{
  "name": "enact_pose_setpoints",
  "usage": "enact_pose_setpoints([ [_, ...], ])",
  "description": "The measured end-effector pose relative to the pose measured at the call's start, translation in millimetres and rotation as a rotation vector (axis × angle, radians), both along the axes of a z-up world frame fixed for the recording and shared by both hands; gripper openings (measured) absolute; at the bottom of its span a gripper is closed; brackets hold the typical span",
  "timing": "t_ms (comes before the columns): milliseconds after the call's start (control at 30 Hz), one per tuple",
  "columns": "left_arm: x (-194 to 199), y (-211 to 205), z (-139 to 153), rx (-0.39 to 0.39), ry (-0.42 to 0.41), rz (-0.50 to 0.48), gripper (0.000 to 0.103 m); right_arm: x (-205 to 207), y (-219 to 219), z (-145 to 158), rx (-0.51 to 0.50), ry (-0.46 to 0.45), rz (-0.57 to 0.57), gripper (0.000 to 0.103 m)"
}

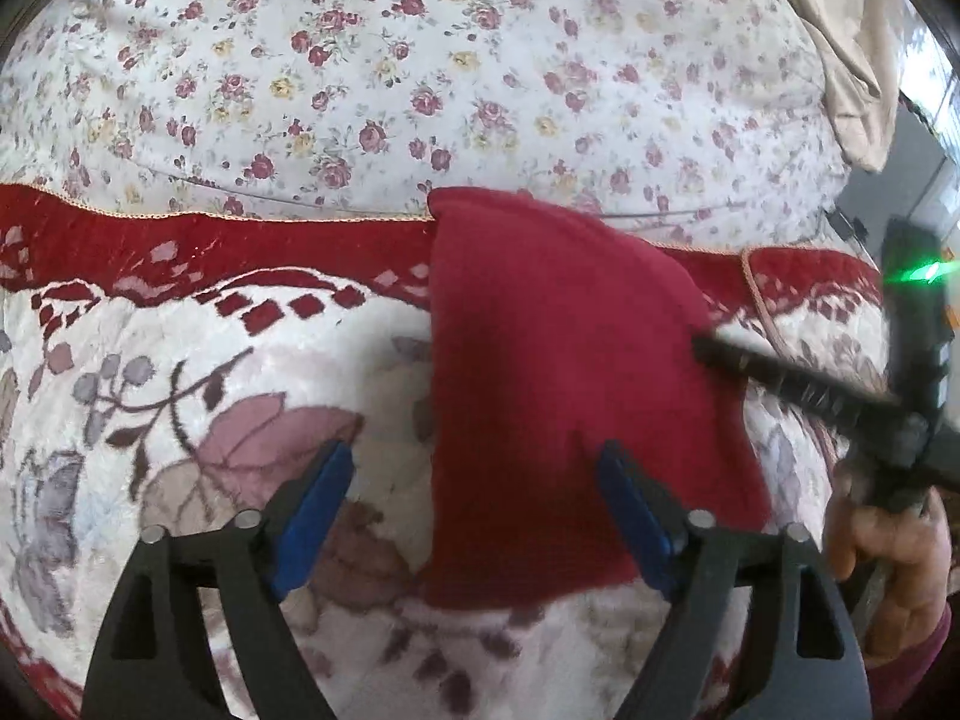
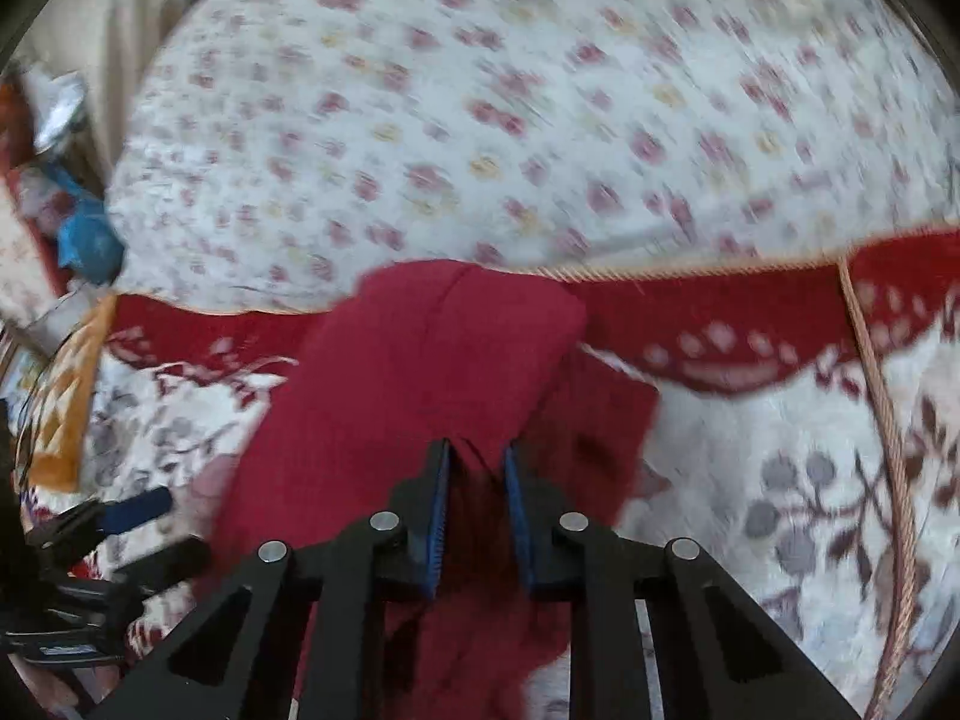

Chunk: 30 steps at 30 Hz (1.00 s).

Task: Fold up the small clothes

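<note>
A small dark red knit garment (image 1: 564, 396) lies partly folded on a floral plush blanket (image 1: 180, 396). My left gripper (image 1: 474, 468) is open and empty, its right finger over the garment's lower edge. My right gripper (image 2: 477, 462) has its jaws nearly closed on a fold of the red garment (image 2: 420, 372) and lifts it. In the left wrist view the right gripper (image 1: 708, 351) reaches onto the garment's right edge, blurred. The left gripper shows at the lower left of the right wrist view (image 2: 150, 534).
A white sheet with small roses (image 1: 420, 60) covers the bed beyond the blanket's red border (image 1: 210, 240). A beige cloth (image 1: 852, 60) hangs at the upper right. Clutter and a blue item (image 2: 90, 240) sit off the bed's left side.
</note>
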<state>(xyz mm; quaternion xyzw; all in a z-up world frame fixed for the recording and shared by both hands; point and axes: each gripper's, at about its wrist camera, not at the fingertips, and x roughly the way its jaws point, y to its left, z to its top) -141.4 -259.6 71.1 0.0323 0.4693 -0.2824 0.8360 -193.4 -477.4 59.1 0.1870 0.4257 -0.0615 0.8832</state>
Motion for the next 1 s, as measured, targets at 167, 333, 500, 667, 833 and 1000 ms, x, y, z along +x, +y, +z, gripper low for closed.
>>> enact_pose_setpoints([
  [167, 5, -14, -28, 0.118, -0.003, -0.046, 0.084, -14, -3, 5, 0.024, -0.037, -0.031, 0.031],
  [333, 7, -9, -36, 0.093, -0.023, -0.033, 0.093, -32, 5, 30, 0.083, -0.103, -0.037, 0.07],
  [500, 12, -7, -38, 0.069, 0.009, -0.025, 0.094, -28, 24, 2, 0.165, -0.034, 0.019, 0.072],
  [667, 6, -6, -30, 0.072, -0.015, -0.028, 0.094, -25, 32, -13, 0.09, -0.016, 0.053, 0.024],
  [833, -4, -11, -26, 0.086, -0.062, -0.053, 0.094, -44, 25, -4, 0.007, -0.024, 0.032, 0.013],
  [1000, -1, -15, -38, 0.109, -0.024, -0.045, 0.094, -47, 25, -10, 0.033, -0.001, 0.032, 0.016],
])
